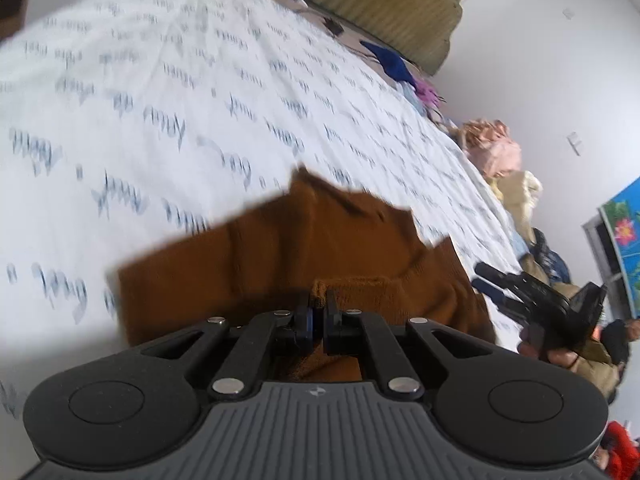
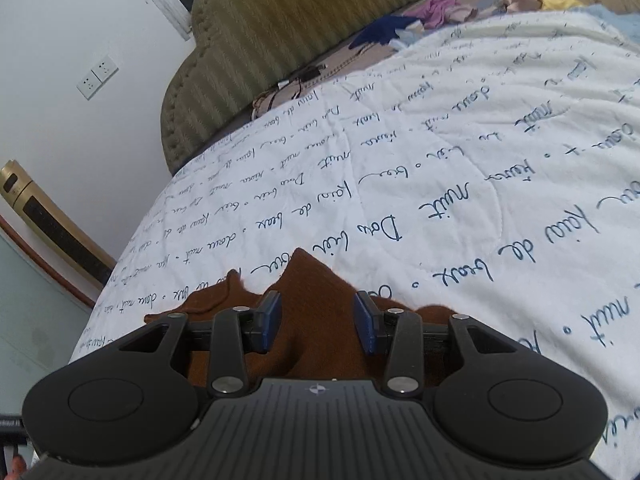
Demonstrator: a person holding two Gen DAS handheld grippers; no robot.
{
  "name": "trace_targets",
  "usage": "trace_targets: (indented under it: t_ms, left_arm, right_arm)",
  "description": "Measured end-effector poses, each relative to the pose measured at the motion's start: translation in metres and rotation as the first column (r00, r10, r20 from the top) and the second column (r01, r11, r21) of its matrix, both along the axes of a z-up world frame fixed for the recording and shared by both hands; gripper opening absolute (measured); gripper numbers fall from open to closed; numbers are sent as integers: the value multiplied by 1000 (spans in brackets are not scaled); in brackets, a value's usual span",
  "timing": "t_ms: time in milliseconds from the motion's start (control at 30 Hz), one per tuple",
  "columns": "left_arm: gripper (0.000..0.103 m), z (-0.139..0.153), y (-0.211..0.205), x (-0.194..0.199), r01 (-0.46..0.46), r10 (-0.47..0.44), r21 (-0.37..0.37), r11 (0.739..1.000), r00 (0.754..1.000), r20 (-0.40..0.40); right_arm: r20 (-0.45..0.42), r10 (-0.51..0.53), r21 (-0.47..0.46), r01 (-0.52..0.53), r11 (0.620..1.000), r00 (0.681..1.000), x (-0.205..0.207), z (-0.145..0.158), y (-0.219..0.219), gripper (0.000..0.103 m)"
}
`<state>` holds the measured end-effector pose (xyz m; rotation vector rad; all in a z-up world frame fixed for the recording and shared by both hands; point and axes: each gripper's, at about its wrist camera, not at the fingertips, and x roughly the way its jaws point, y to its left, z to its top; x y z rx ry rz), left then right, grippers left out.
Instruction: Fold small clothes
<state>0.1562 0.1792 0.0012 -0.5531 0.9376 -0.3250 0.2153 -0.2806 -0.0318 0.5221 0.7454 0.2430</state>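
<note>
A small brown knit garment (image 1: 304, 240) lies on the white bedsheet with blue script (image 1: 160, 120). My left gripper (image 1: 319, 304) is shut on a ribbed edge of the brown garment, holding it lifted. The view is blurred by motion. My right gripper (image 1: 504, 284) shows at the right in the left wrist view, held in a hand. In the right wrist view my right gripper (image 2: 316, 312) is open, its blue pads (image 2: 272, 316) on either side of the brown garment (image 2: 316, 304), not closed on it.
An olive striped headboard (image 2: 300, 28) stands at the far end of the bed. A pile of clothes, blue (image 2: 384, 28), purple and pink (image 1: 496, 148), lies along the bed's far edge. A gold appliance (image 2: 48, 216) stands by the wall.
</note>
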Motion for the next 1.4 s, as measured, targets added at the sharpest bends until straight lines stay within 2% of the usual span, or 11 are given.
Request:
trace_targets:
  t_ms: [33,300,333,400,533,767,867,1033,1200,1300,1400]
  left_arm:
    - [4,3,1,6,-11,11,14,1000,1000,3]
    - [4,1,1,49,-85,84,94,992,996,12]
    - [4,0,1,55,-90,89,97,991,996,10]
    - [4,-1,2,64,-103,102,101,989,995,13]
    - [4,-3,5,75,-127,126,97,987,992,17]
    - [4,4,6,85,-172,167,111,979,984,57]
    - [4,5,4,93,-205,195,161,966,978,75]
    - [5,-31,-1,113,-250,264,291,923,965,-8]
    - [6,-9,9,94,-233,233,257,938,972,30]
    - [6,10,24,66,-170,170,155,973,985,13]
    - [6,16,37,23,-135,136,95,986,991,1]
  right_arm:
    - [-11,-2,8,3,1000,1000,5,-2,-2,58]
    - [-128,141,37,-138,990,982,66,-22,-12,58]
    - [-127,169,37,-166,985,977,71,-24,-10,52]
    - [-143,202,20,-201,979,969,77,-28,-3,13]
    - [-146,227,-7,-231,973,963,76,-24,8,11]
    - [53,89,72,-93,993,995,54,12,-8,10]
    - [101,30,-3,-29,1000,994,49,19,-7,10]
    - [-92,29,-192,-46,980,995,75,-30,14,6]
    - [34,-73,-275,80,958,997,38,4,12,32]
    - [116,55,-332,-14,943,992,-12,33,10,33]
    - [143,82,-297,-37,954,986,-68,48,-9,53]
